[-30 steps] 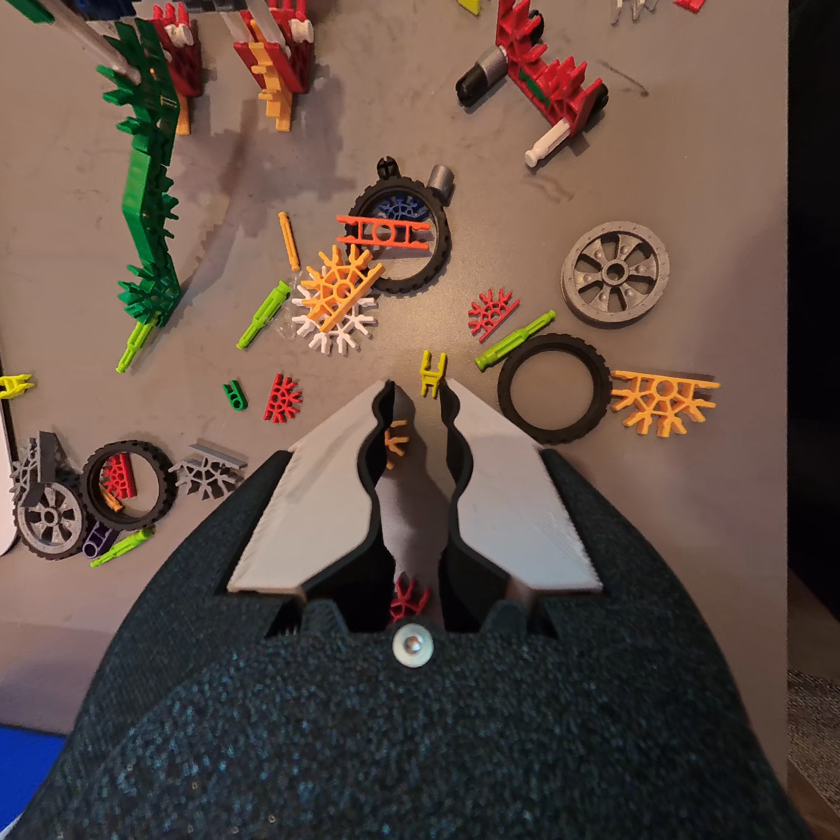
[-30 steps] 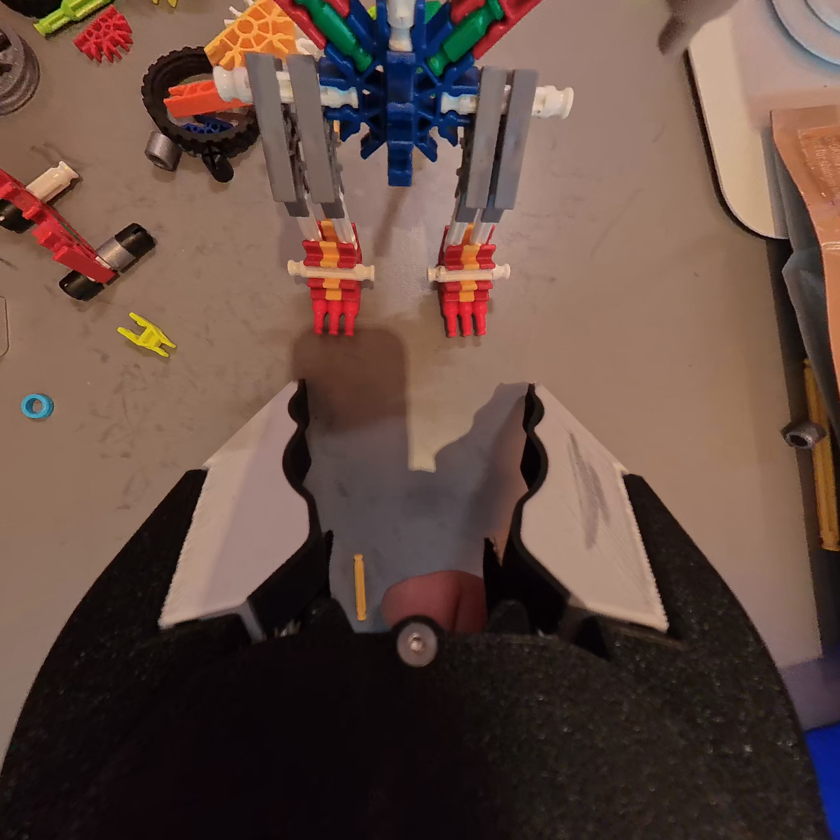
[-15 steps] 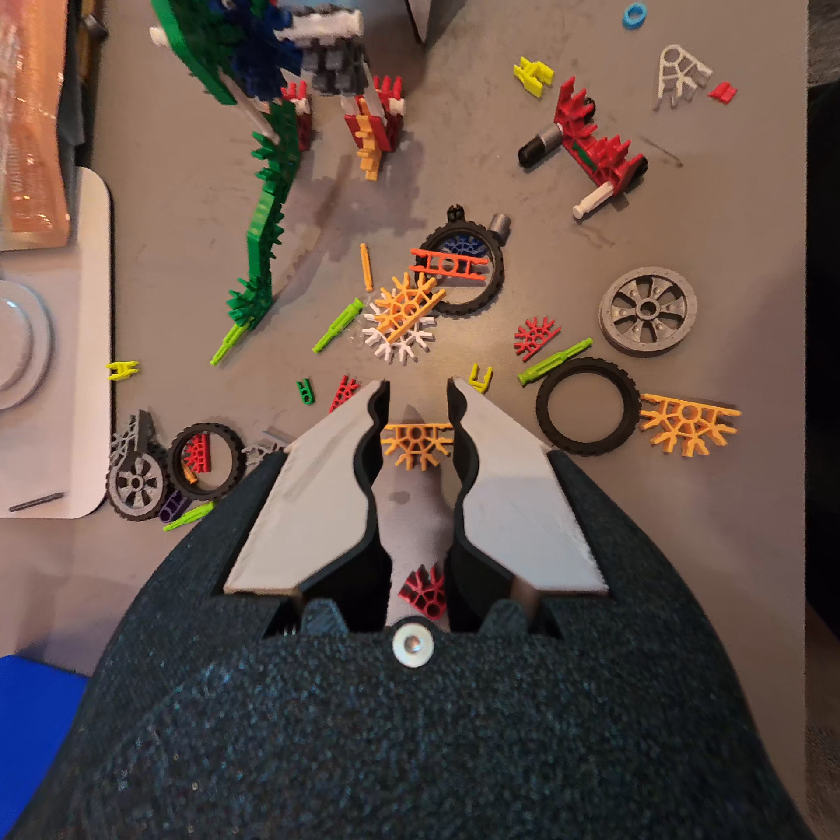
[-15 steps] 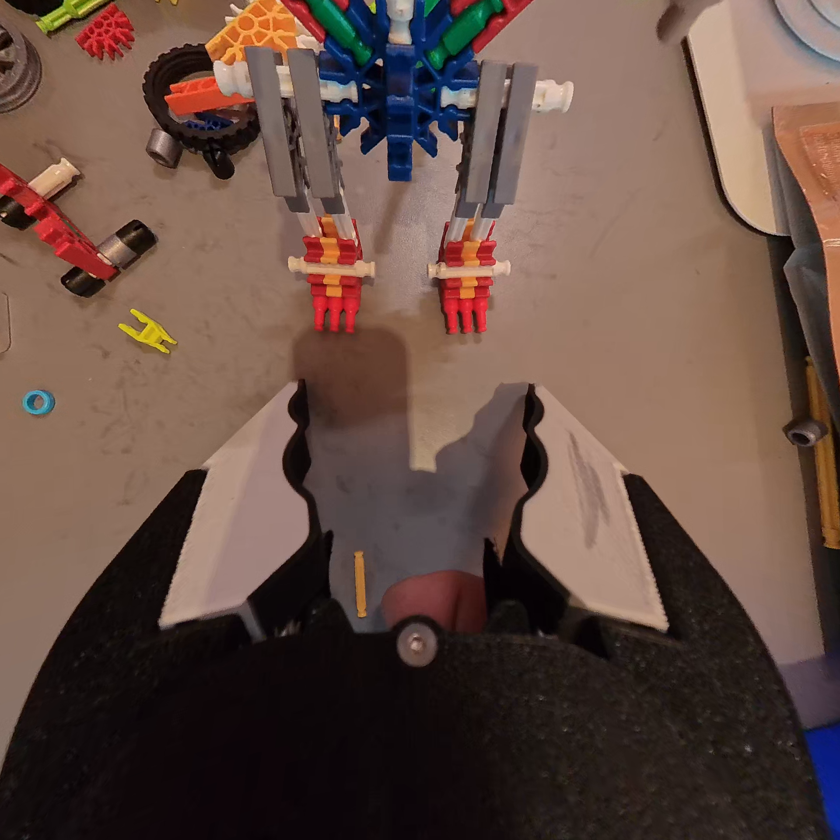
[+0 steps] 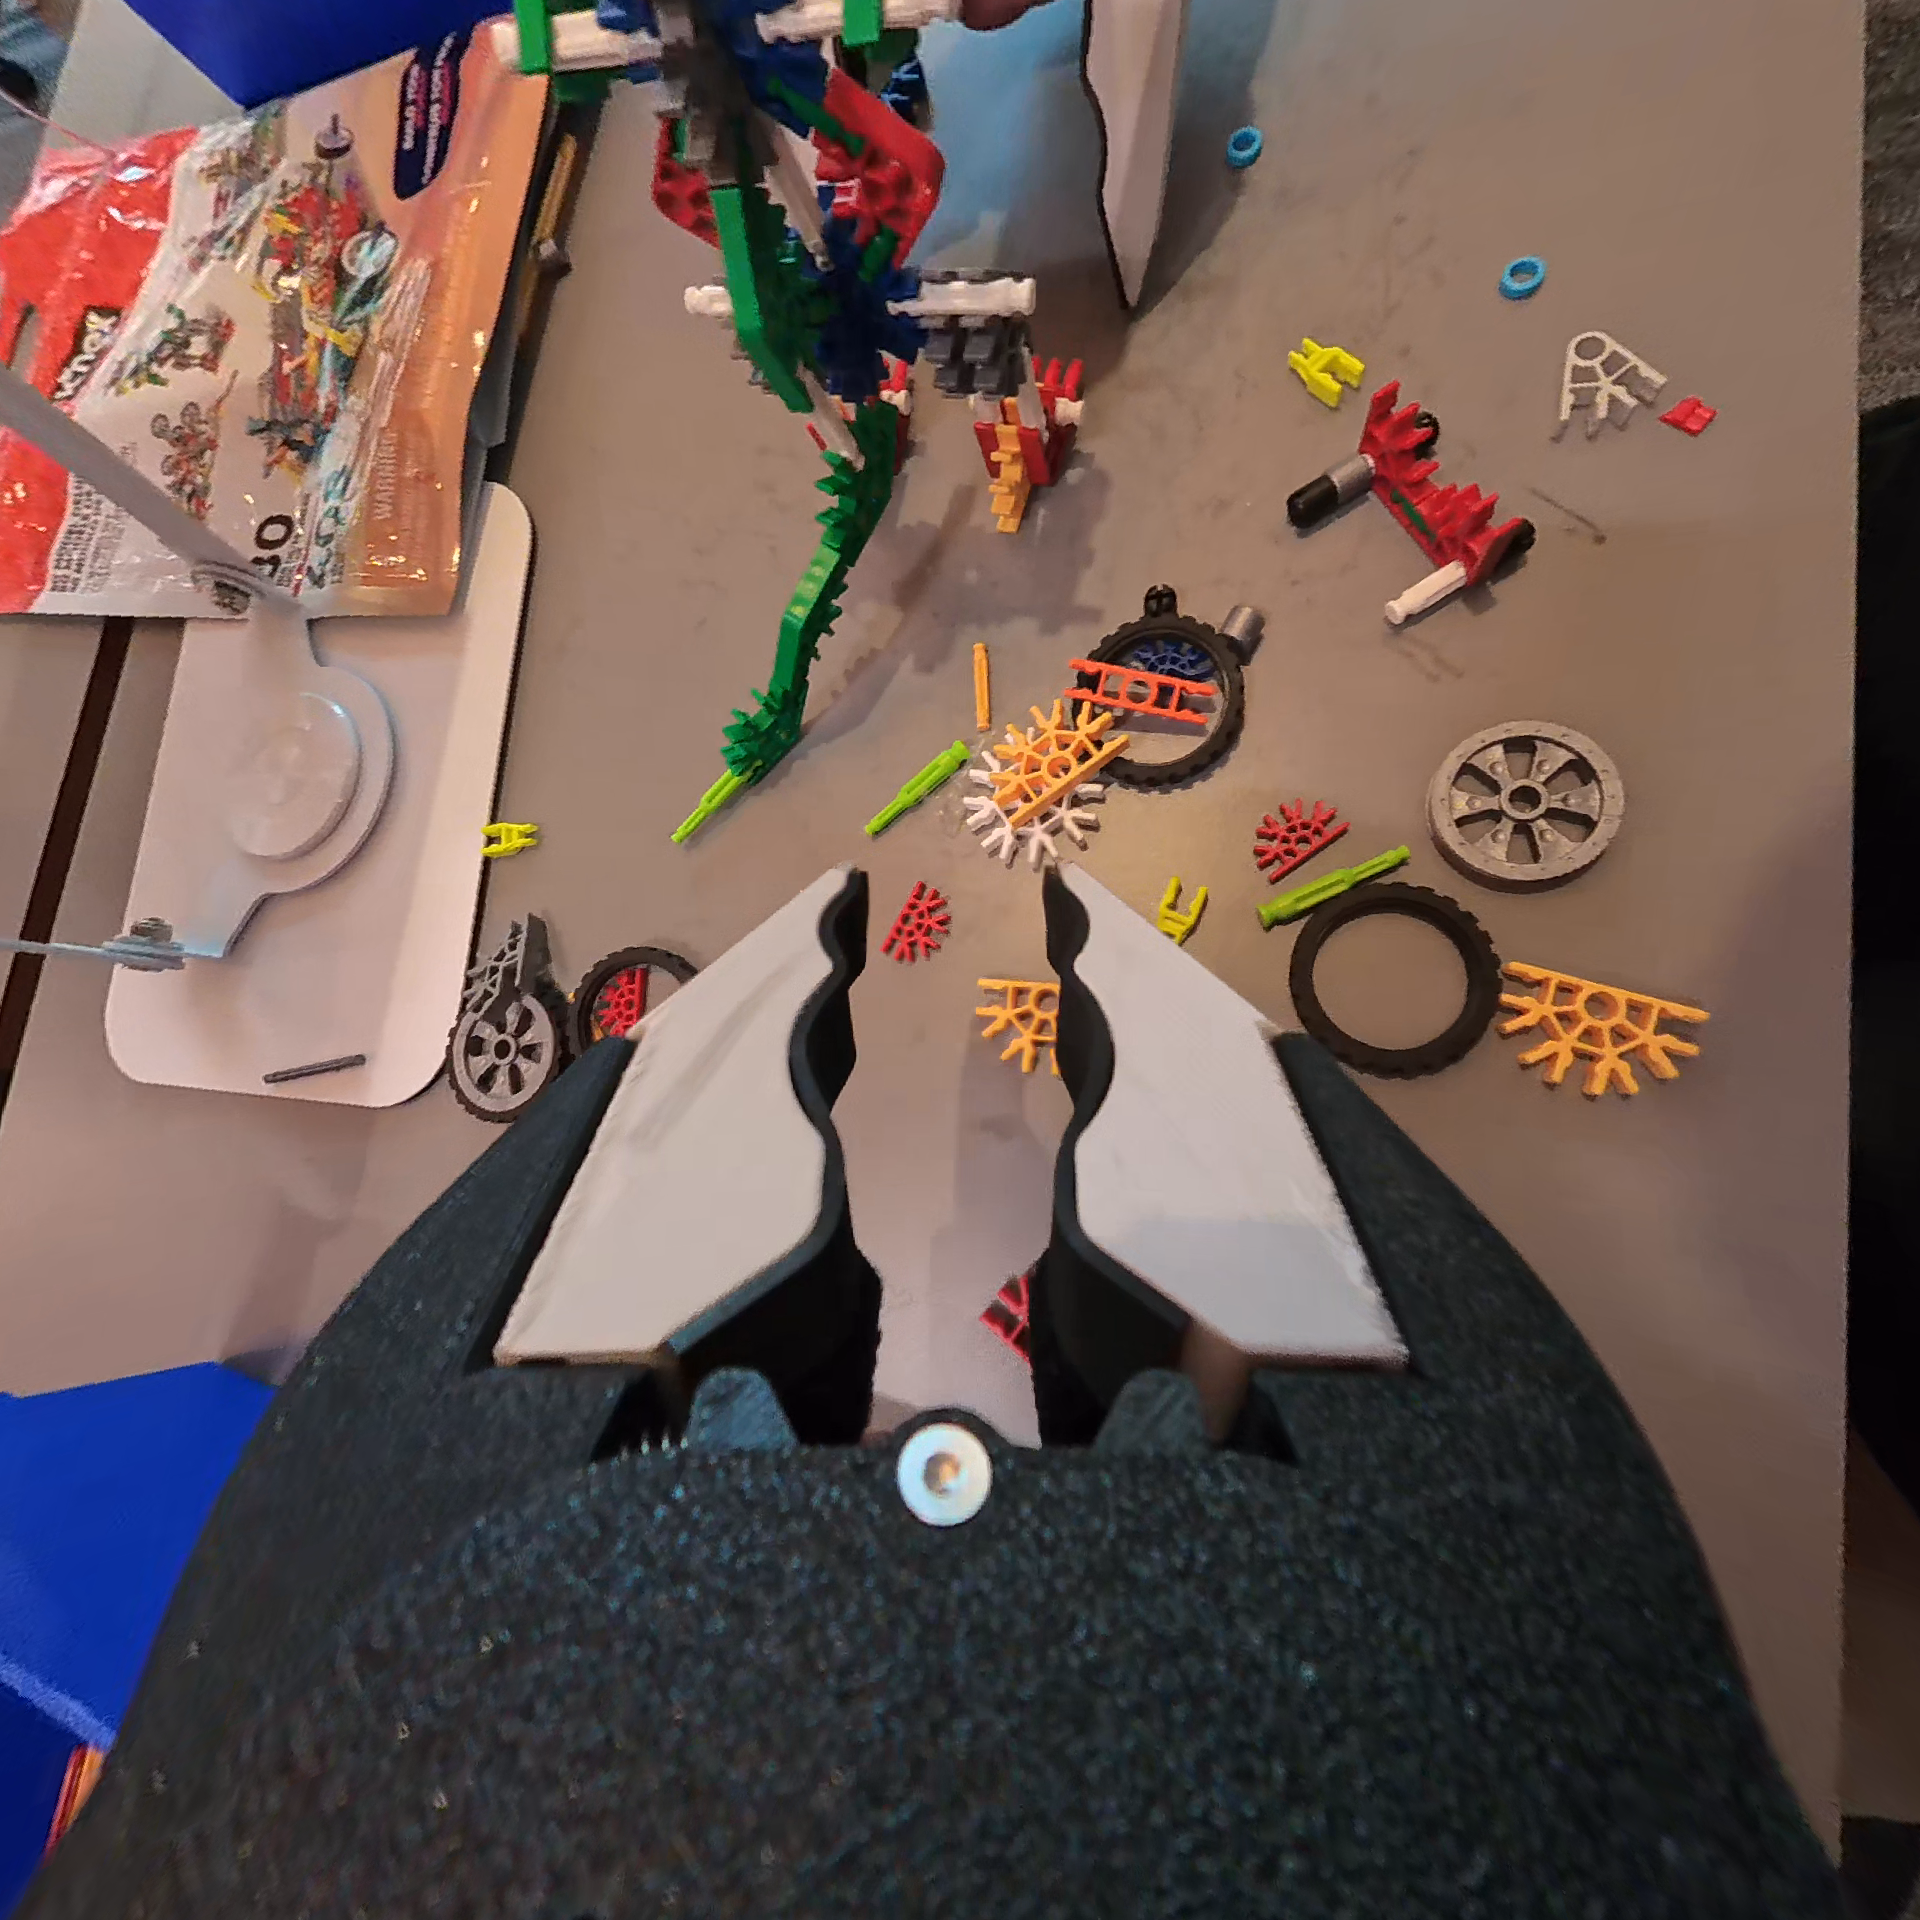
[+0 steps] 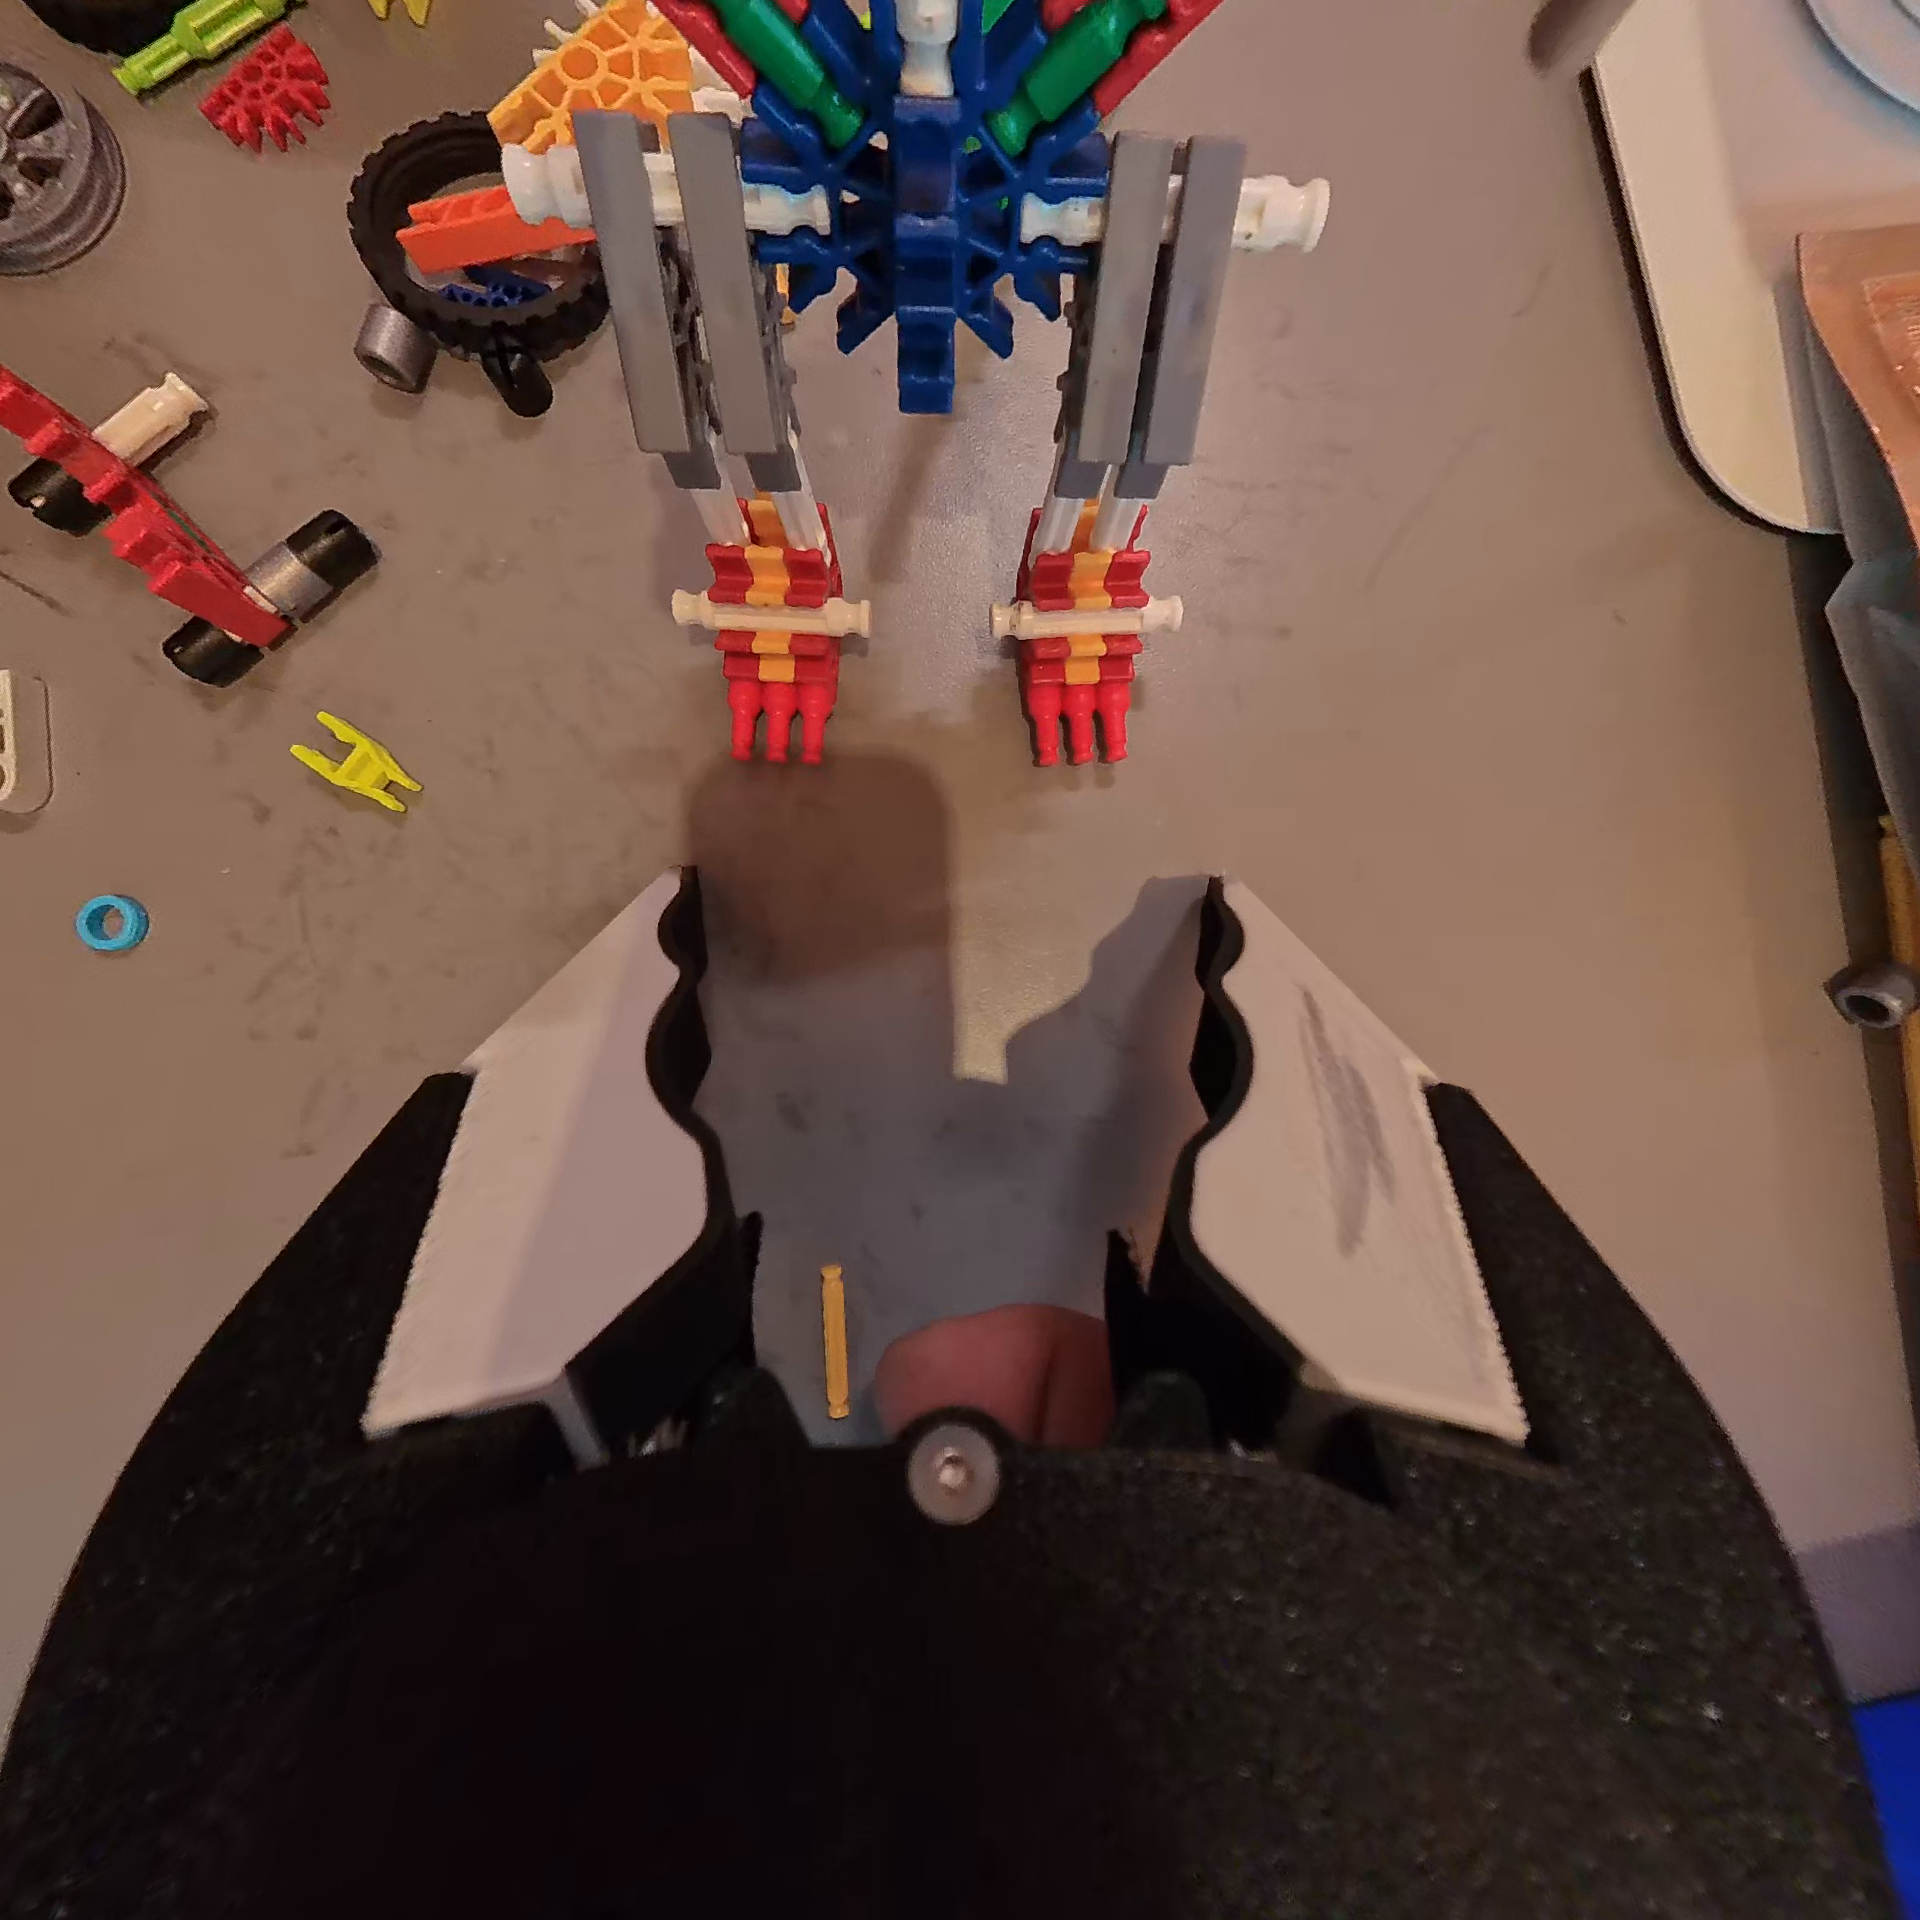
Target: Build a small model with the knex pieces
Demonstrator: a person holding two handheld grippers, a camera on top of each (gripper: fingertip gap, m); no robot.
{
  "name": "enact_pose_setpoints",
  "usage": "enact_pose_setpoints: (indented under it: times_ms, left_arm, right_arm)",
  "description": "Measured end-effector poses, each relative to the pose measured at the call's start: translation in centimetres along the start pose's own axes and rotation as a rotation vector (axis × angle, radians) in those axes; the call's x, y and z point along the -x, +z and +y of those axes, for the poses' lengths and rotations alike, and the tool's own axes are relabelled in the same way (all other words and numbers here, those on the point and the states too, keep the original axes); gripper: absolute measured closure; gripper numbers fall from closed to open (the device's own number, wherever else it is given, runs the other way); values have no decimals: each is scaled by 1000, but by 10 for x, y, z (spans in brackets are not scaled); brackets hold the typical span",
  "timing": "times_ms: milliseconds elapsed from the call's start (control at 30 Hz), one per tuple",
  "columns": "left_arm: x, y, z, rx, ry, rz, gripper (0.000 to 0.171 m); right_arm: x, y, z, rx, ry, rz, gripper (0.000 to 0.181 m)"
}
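Both grippers hang spread and empty above the grey table [image 5: 1558, 156]. Left gripper [image 5: 951, 883] is above scattered construction pieces, a red snowflake connector [image 5: 914, 921] between its fingertips and an orange fan connector [image 5: 1023, 1018] partly behind its right finger. Right gripper [image 6: 948, 883] faces the big multicoloured rod-and-connector model [image 6: 914, 208], whose two red-toed feet [image 6: 774, 644] stand just ahead. A black tyre [image 5: 1392, 977] lies right of the left gripper, a small yellow rod [image 6: 833, 1340] deep between the right gripper's fingers.
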State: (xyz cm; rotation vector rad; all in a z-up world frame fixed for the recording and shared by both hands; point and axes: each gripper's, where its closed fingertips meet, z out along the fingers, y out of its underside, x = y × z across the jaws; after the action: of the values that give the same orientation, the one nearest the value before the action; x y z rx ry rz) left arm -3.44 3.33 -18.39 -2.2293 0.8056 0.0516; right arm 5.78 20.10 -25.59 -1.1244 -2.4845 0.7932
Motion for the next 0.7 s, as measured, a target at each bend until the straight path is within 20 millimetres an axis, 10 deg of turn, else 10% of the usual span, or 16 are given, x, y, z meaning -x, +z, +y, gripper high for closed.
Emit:
enact_pose_setpoints:
  times_ms: [267,500,700]
  left_arm:
    - [21,-20,-1,-13,-2,-85,138]
    - [64,-75,-4,-42,-41,-266,137]
    - [95,-117,42,72,-168,-418,127]
  right_arm:
    - [2,1,0,-3,7,-10,87]
    - [2,1,-1,-7,9,-11,87]
    - [2,2,-1,-13,12,-12,87]
